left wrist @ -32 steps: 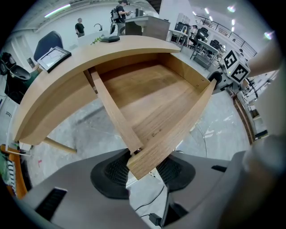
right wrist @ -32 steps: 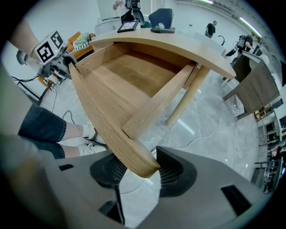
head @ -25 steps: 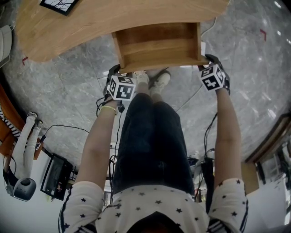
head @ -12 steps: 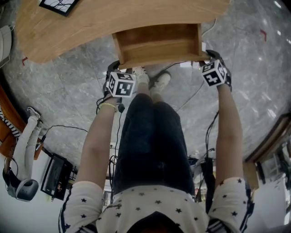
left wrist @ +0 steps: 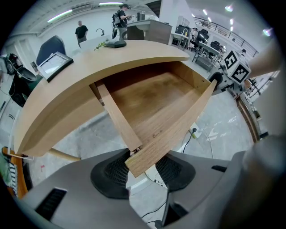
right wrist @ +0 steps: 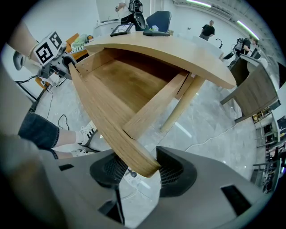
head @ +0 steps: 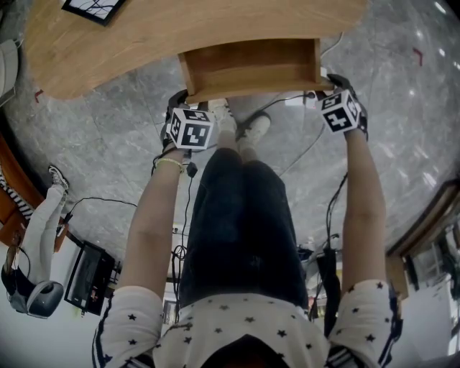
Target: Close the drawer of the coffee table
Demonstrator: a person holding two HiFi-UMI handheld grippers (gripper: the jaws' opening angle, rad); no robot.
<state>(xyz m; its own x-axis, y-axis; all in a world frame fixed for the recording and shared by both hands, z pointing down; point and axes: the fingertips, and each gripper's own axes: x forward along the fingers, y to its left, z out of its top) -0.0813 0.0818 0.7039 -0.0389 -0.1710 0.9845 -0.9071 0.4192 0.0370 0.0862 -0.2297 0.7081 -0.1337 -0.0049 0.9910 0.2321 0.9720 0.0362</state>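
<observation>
The wooden coffee table (head: 144, 36) has an empty drawer (head: 248, 68) pulled partly out toward me. My left gripper (head: 187, 100) sits at the left end of the drawer front (left wrist: 178, 129). That end lies between its pads (left wrist: 111, 172), so the left gripper (left wrist: 143, 172) is shut on it. My right gripper (head: 328, 86) holds the right end of the drawer front (right wrist: 103, 116) in the same way. In the right gripper view the rounded corner is clamped in the right gripper (right wrist: 140, 172). Both grippers point down.
My legs and white shoes (head: 244, 129) stand just below the drawer front. Cables (head: 302, 154) trail over the grey marble floor. A tablet (head: 93, 7) lies on the table top, and a table leg (right wrist: 183, 105) slants down beside the drawer. People stand far behind the table.
The drawer has slid a little further in under the table top. Both grippers have moved with its front toward the table.
</observation>
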